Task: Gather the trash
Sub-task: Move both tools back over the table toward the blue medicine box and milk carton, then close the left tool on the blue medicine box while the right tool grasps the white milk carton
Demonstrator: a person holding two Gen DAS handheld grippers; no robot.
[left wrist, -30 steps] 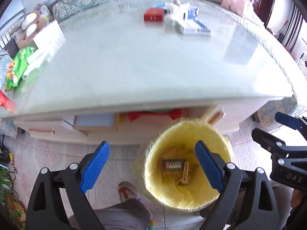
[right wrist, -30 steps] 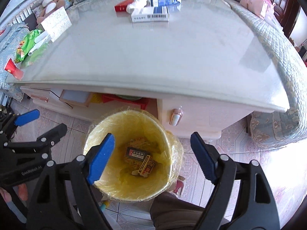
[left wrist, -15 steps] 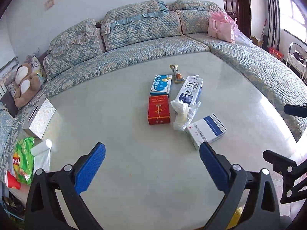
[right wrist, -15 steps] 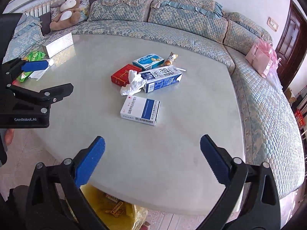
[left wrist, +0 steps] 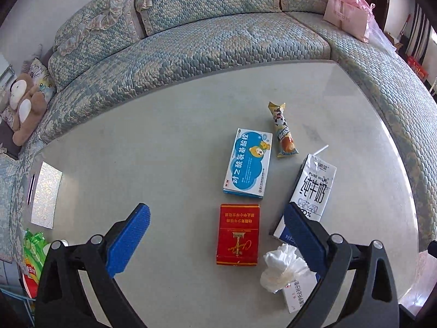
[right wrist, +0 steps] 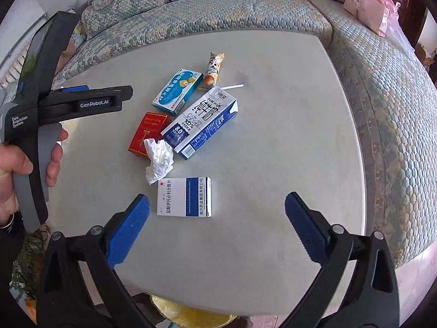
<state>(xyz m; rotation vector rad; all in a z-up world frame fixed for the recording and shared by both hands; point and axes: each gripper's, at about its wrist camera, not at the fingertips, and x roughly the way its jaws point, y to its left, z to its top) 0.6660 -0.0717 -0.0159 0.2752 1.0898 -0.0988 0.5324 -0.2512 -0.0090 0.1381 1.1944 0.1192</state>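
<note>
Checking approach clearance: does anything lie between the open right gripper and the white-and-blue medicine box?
Nothing visible does. The right gripper hangs open over bare table, and the white-and-blue medicine box lies just ahead; the crumpled tissue sits beyond it.

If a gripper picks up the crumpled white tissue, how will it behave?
The tissue looks loosely crumpled, so it will probably squash flat between the pads. It seems very light and may drag when nudged. It leans against the red box, which might shift slightly.

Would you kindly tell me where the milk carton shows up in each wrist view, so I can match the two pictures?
Left wrist view: milk carton lies right of centre, its lower end hidden behind a finger of the left claw.
Right wrist view: the carton lies at centre, fully visible.
Shared landmark: red box, beside the carton in both.
</note>
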